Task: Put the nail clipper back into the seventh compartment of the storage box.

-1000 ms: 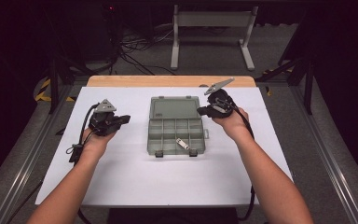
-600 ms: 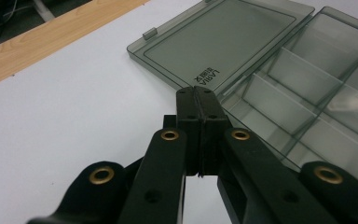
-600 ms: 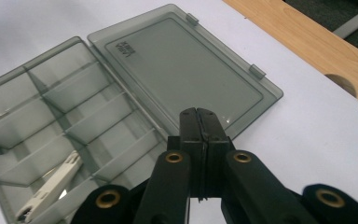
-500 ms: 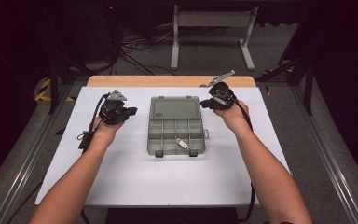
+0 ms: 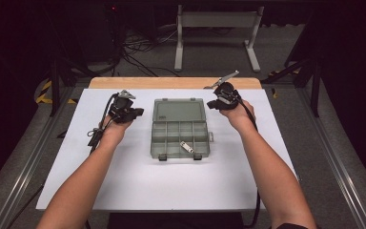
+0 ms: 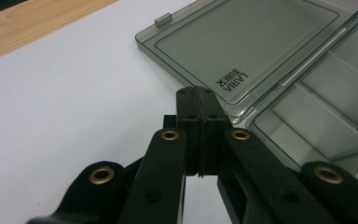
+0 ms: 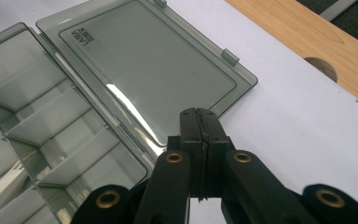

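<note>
Clear grey compartment box (image 5: 178, 140) lies open at the middle of the white worktop (image 5: 124, 191), lid (image 5: 178, 110) folded flat on the far side, hinge between lid and tray. The lid carries a printed brand mark near one corner, seen in the left gripper view (image 6: 233, 79), and has small latch tabs on its free edge (image 7: 230, 57). The tray is split by dividers into several cells. One small pale, oblong item (image 5: 187, 147) lies in a cell in the near row, right of centre; what it is cannot be told. The other cells look bare.

Left tongs (image 5: 134, 113) sit just left of the lid's left edge, jaws pressed together, nothing between them. In the left gripper view the closed tips (image 6: 198, 100) are at the lid corner next to the hinge; whether they touch it cannot be told. Right tongs (image 5: 215, 102) sit just beside the lid's right edge, jaws also closed and gripping nothing; the right gripper view puts the tips (image 7: 199, 122) over the lid's edge, near a corner. A wooden strip (image 5: 171, 82) runs along the worktop's far edge.
</note>
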`<state>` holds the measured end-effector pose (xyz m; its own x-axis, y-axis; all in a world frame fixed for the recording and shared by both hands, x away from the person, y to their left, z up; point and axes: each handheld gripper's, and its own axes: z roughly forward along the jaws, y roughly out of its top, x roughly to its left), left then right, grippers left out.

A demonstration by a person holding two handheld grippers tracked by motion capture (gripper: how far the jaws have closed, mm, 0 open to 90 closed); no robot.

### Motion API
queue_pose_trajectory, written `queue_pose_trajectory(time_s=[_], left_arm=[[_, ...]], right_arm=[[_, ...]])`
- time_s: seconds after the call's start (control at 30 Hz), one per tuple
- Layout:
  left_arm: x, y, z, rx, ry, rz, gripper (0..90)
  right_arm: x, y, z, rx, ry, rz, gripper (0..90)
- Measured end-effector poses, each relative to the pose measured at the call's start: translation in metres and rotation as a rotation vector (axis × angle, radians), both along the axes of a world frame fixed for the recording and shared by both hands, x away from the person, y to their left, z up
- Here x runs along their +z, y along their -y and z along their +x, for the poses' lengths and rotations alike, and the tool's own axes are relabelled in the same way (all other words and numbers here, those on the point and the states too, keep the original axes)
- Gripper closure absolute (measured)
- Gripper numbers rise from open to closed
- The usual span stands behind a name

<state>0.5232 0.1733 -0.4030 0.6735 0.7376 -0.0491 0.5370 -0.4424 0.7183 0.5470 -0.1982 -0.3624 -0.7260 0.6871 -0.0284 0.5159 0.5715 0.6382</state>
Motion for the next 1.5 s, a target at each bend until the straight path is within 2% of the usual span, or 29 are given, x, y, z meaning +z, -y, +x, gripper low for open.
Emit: queue_pose_trajectory(time_s=[0.2, 0.37, 0.47, 0.53, 0.63, 0.97, 1.13, 1.2, 1.43, 1.5], left_arm=[[-0.001, 0.008, 0.007, -0.013, -0.002, 0.041, 89.5], [-0.006, 0.01, 0.014, 0.004, -0.013, 0.043, 89.4], [-0.011, 0.01, 0.016, 0.009, -0.035, 0.039, 89.5], [-0.014, 0.01, 0.018, 0.003, -0.042, 0.049, 89.4], [-0.016, 0.011, 0.019, -0.012, -0.053, 0.04, 89.4], [-0.03, 0.017, 0.023, -0.009, -0.103, 0.054, 89.4], [-0.037, 0.021, 0.023, -0.024, -0.104, 0.09, 89.4], [-0.039, 0.023, 0.023, -0.03, -0.118, 0.084, 89.4], [-0.043, 0.028, 0.024, -0.031, -0.119, 0.099, 89.4], [-0.044, 0.029, 0.024, -0.029, -0.122, 0.092, 89.3]], right_arm=[[-0.006, 0.001, 0.006, -0.003, -0.01, -0.022, 90.0], [-0.011, 0.001, 0.011, -0.012, -0.031, -0.025, 90.0], [-0.016, 0.001, 0.013, -0.02, -0.048, -0.028, 90.0], [-0.02, 0.001, 0.014, -0.021, -0.058, -0.039, 90.0], [-0.024, 0.0, 0.015, -0.022, -0.069, -0.048, 90.0], [-0.042, -0.005, 0.022, -0.024, -0.119, -0.075, 90.0], [-0.049, -0.004, 0.024, -0.027, -0.138, -0.082, 90.0], [-0.051, -0.004, 0.024, -0.031, -0.144, -0.082, 90.0], [-0.059, -0.003, 0.025, -0.033, -0.167, -0.098, 90.0], [-0.06, -0.003, 0.025, -0.033, -0.171, -0.096, 90.0]])
